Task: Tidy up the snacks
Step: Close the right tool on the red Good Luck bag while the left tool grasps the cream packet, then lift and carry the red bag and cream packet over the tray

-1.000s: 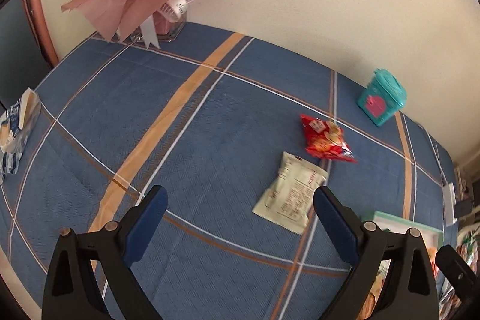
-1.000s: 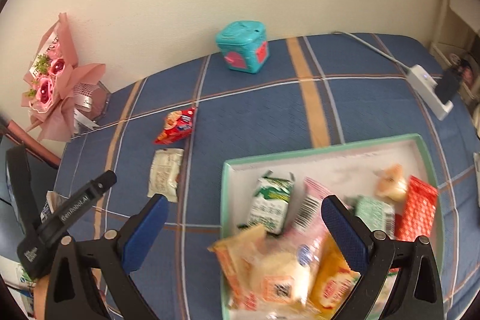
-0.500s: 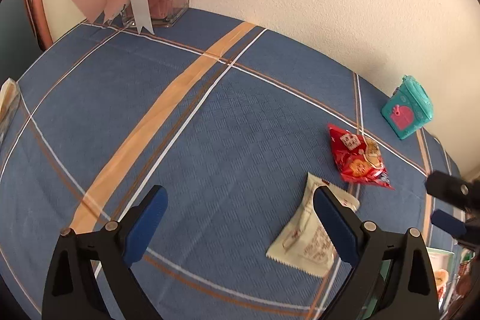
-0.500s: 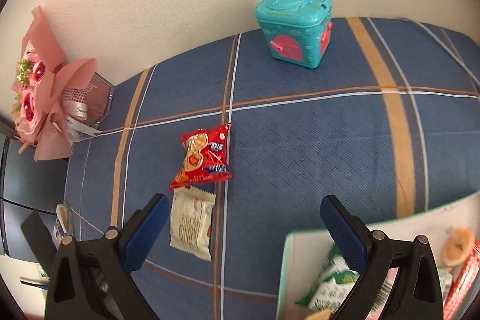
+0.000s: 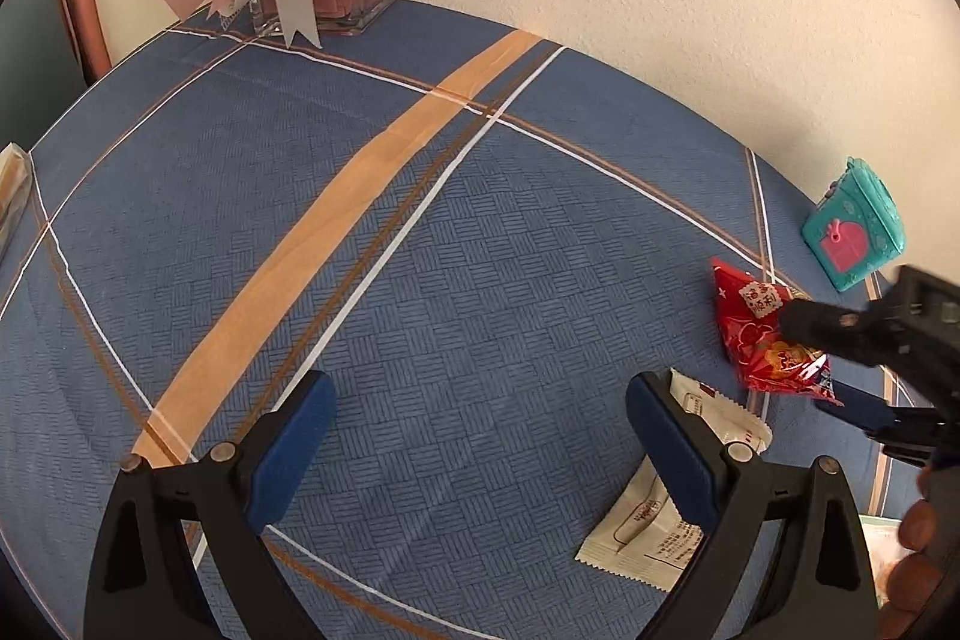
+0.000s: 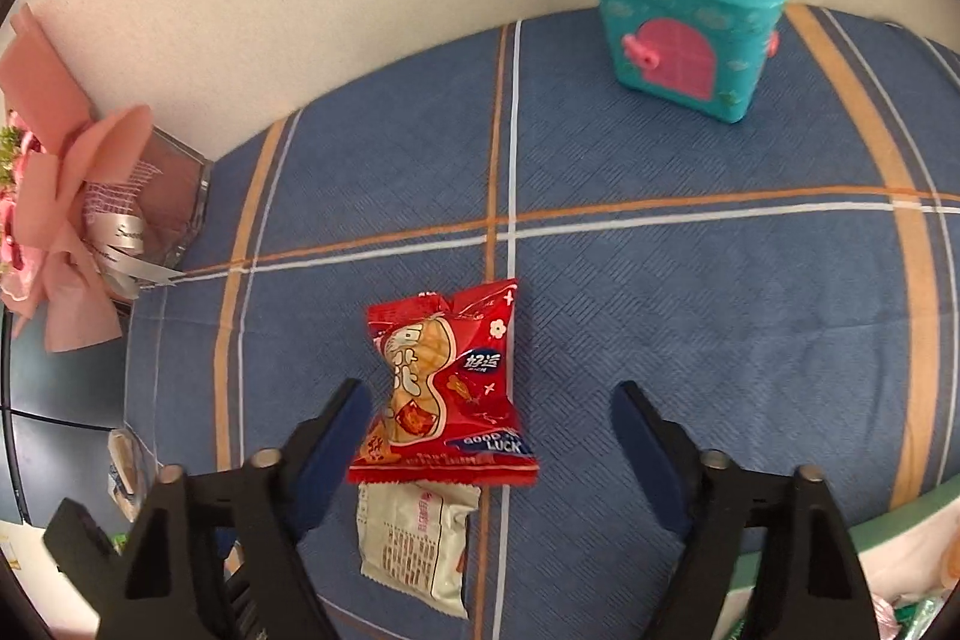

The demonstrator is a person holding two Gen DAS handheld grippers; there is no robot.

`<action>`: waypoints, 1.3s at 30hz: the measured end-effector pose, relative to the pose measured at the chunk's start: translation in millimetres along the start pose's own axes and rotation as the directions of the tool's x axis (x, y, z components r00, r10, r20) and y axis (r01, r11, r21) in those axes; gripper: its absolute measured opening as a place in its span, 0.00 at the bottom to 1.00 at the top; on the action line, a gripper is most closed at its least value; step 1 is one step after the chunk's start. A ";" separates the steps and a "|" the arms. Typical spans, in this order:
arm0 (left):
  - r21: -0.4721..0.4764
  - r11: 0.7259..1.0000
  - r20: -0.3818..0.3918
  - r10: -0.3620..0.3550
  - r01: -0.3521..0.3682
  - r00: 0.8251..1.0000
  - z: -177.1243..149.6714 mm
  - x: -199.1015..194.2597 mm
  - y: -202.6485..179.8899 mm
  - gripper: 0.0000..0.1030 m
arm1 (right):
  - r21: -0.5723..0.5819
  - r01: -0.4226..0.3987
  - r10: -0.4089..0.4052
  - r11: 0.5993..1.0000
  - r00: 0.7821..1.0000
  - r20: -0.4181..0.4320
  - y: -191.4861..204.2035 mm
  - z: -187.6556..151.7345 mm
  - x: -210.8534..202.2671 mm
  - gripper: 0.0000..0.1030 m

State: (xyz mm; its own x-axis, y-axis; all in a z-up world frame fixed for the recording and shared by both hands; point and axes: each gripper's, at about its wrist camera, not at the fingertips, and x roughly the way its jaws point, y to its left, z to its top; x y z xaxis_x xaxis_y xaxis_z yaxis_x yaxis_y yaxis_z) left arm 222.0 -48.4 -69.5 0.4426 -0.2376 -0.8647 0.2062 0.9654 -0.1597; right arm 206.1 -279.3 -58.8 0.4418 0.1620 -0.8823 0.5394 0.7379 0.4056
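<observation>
Right gripper (image 6: pixel 486 436) angled down, closing — seemingly astride red snack packet (image 6: pixel 447 388).

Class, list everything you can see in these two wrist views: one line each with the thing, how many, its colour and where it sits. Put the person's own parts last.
red snack packet: 1, red, on the cloth between the right claw's fingers
white snack packet: 1, cream, just behind the red one, nearer the camera
toy box: 1, teal with a pink door, by the wall
bouquet: 1, pink, in a clear vase at the far left
tablecloth: 1, blue with orange and white stripes
tray: 1, green rim, lower right corner
left claw: 1, black with blue pads, open over bare cloth
right claw: 1, black with blue pads, closing around the red packet, not yet touching
fingers: a person's, at the lower right edge of the left view
</observation>
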 end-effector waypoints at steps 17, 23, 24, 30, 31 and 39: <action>0.154 0.980 -0.086 -0.118 0.130 0.989 -10.6 2.3 -52.7 0.95 | 0.048 0.086 -0.086 0.995 0.996 -0.003 -45.7 1.8 -11.6 0.58; 0.225 0.961 -0.139 -0.134 0.163 0.981 -18.9 6.8 -74.5 0.93 | 0.055 0.116 -0.115 0.992 0.993 -0.010 -60.9 -0.5 -18.3 0.58; 0.239 0.958 -0.145 -0.125 0.157 0.982 -20.8 7.0 -78.0 0.89 | 0.056 0.117 -0.116 0.992 0.993 -0.012 -62.9 -1.3 -19.4 0.57; 0.302 0.949 -0.127 -0.050 0.086 0.991 -22.1 6.4 -89.3 0.61 | 0.055 0.110 -0.108 0.992 0.994 -0.026 -73.0 -8.6 -27.8 0.55; 0.303 0.950 -0.121 -0.045 0.080 0.992 -21.6 5.3 -89.4 0.52 | 0.053 0.107 -0.106 0.993 0.994 -0.025 -73.5 -9.7 -29.1 0.52; 0.249 0.964 -0.121 -0.066 0.095 0.990 -18.0 -3.7 -77.2 0.51 | 0.053 0.083 -0.083 0.995 0.997 -0.012 -75.5 -27.7 -44.3 0.49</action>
State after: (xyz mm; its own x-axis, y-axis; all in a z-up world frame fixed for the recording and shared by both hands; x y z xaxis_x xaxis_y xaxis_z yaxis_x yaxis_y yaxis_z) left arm 188.7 -120.1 -62.6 0.3190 -0.2859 -0.9036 0.4579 0.8813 -0.1171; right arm 126.0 -324.1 -56.9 0.3869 0.1086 -0.9157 0.6118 0.7127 0.3431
